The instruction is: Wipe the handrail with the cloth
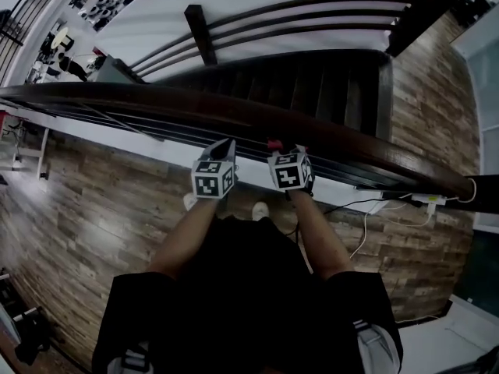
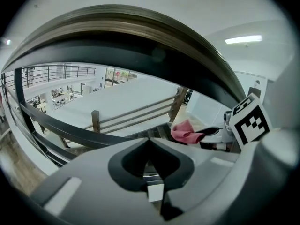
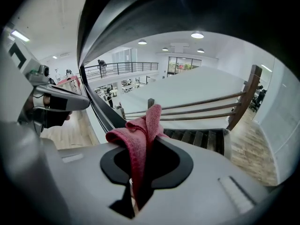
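Observation:
A dark wooden handrail (image 1: 327, 135) crosses the head view from left to right, just beyond both grippers. My right gripper (image 1: 278, 148) is shut on a red cloth (image 1: 274, 143) right at the rail's near side. In the right gripper view the cloth (image 3: 140, 139) hangs folded between the jaws, under the rail (image 3: 154, 8). My left gripper (image 1: 227, 143) sits beside it on the left, shut with nothing in it. In the left gripper view the shut jaws (image 2: 150, 140) point under the rail (image 2: 140, 32), and the cloth (image 2: 185, 132) shows to the right.
Beyond the rail a dark staircase (image 1: 312, 84) drops to a lower level, with a second railing and wooden post (image 1: 199, 33). I stand on a wood plank floor (image 1: 93, 216). A power strip with cables (image 1: 425, 201) lies at the right, under the rail.

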